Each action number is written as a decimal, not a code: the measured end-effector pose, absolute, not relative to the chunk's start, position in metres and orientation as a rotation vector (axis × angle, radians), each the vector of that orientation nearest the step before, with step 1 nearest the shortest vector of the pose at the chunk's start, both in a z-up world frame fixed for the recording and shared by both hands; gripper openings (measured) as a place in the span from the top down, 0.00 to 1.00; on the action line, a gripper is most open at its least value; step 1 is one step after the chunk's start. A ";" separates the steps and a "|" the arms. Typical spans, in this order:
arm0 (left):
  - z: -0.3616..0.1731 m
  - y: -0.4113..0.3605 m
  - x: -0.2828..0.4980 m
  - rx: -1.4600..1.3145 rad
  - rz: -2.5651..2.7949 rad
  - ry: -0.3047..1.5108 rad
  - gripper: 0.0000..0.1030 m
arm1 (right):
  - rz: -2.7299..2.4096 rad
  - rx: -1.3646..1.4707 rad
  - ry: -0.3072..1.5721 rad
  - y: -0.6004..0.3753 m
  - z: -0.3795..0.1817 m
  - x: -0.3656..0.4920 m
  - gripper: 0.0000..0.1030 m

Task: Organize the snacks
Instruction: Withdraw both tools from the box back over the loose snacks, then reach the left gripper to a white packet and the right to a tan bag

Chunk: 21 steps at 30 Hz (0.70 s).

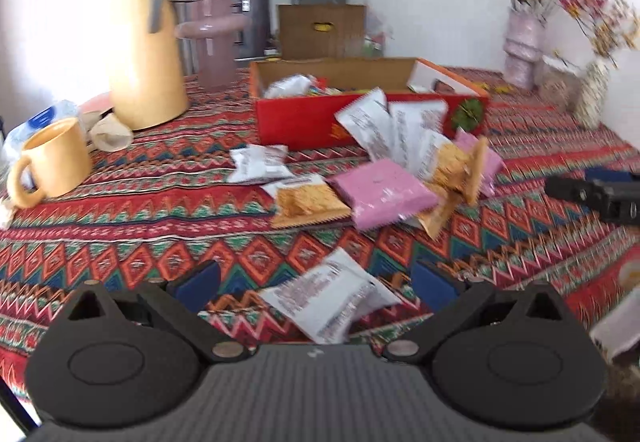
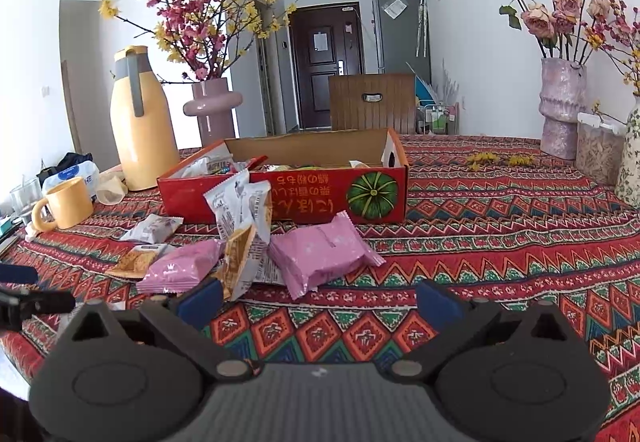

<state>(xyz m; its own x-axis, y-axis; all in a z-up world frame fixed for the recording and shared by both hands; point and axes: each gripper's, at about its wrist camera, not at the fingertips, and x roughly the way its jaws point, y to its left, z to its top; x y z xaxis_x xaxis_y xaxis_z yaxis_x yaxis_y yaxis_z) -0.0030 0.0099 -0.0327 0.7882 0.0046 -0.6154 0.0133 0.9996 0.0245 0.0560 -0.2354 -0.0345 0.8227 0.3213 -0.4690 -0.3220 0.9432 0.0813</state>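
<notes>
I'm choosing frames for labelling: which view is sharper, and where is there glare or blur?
Right wrist view is sharper: the print on the red box is crisp. Left wrist view is motion-blurred, smearing the snack packets; window glare washes out the yellow jug. Both show fisheye bending.

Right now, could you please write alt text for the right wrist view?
An open right gripper hovers over a patterned red woven tablecloth, facing pink, white and orange snack packets heaped before an open red cardboard box. A tall yellow jug and yellow mug stand left.
</notes>
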 end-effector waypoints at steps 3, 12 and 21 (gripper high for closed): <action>-0.041 0.000 0.002 0.060 -0.026 0.687 0.00 | 0.334 0.012 0.505 -0.242 -0.039 0.056 0.00; -0.059 0.001 0.014 0.094 -0.017 0.729 0.07 | 0.312 0.050 0.532 -0.259 -0.052 0.061 0.00; -0.060 0.010 0.013 0.040 -0.050 0.696 0.21 | 0.329 0.054 0.559 -0.256 -0.060 0.063 0.00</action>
